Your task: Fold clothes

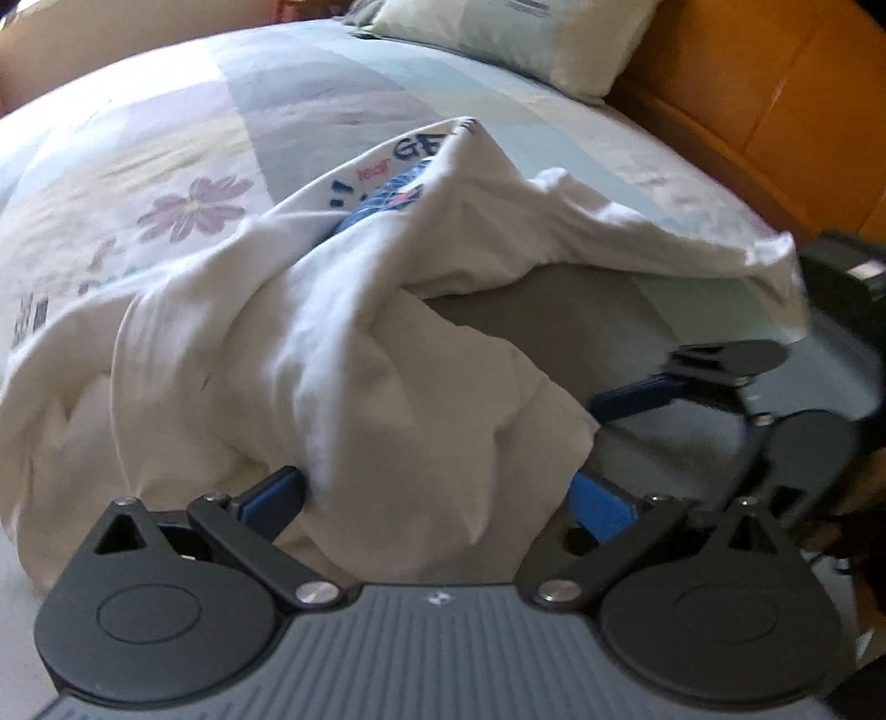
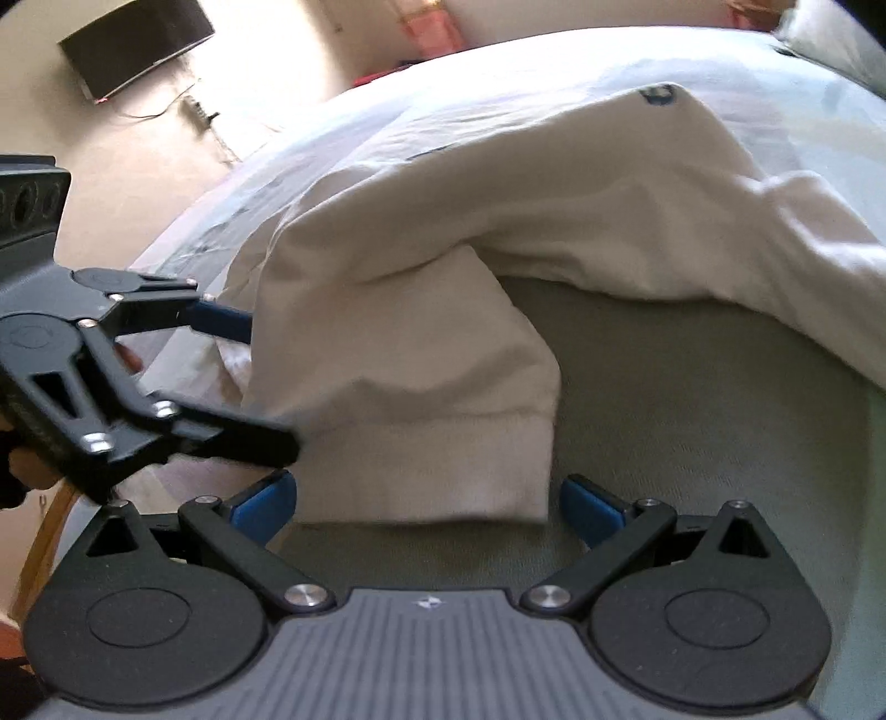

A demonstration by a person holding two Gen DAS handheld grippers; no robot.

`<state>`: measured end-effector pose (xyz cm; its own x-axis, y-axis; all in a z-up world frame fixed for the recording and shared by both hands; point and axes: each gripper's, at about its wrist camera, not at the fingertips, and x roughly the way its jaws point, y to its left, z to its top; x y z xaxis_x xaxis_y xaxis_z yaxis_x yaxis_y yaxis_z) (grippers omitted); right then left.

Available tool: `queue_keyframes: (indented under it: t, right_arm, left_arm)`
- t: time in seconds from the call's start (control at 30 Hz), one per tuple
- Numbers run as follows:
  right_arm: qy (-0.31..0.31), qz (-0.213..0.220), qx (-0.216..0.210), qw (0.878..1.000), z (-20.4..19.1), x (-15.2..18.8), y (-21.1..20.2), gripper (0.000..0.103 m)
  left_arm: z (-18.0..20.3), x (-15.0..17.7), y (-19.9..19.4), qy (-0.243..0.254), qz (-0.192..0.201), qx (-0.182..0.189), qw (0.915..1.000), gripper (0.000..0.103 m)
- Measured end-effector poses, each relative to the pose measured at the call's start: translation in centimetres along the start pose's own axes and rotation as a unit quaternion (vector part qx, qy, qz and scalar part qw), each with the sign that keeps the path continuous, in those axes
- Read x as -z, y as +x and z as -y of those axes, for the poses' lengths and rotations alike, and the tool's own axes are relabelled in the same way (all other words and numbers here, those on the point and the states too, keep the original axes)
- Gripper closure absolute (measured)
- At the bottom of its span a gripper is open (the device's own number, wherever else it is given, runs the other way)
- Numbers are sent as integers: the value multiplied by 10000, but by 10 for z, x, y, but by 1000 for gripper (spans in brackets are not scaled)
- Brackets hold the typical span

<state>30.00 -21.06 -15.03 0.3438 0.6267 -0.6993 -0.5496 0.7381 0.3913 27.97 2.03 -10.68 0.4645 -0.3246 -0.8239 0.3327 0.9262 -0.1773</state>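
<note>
White cotton T-shirt lies bunched on the bed; in the left wrist view the left tool gapes wide with cloth between its fingers, apparently not pinched. From the right wrist, the right tool is spread too, a sleeve hem just ahead. Judging by this, it's early: each must clamp an edge. Blur hides the contact.

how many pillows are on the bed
1: a pale pillow at the head of the bed, against the wooden headboard. More may lie outside the frame or behind the white t-shirt.
</note>
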Motion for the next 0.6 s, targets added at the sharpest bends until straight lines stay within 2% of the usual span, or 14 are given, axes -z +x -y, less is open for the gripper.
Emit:
queue_keyframes:
  t: [0.13,0.33,0.43,0.5,0.6]
  right_arm:
    - [-66,78,-338,9994,6,-10,9,0]
    - [567,194,-991,9933,25,-6,6,0]
    - [971,431,-1334,9854,44,-4,8,0]
    - [1429,586,-1570,9754,61,-7,12,0]
    - [1557,669,-1552,9732,63,-9,16,2]
  left_arm:
    - [-9,-5,-6,-118,67,-74,9999,1]
    - [-13,-7,-27,-66,308,-302,9990,1]
    - [-17,-3,-28,-155,267,-370,9988,1]
    - [-18,2,-27,-217,229,-445,9985,1]
    - [-20,8,-32,-303,249,-459,9982,1]
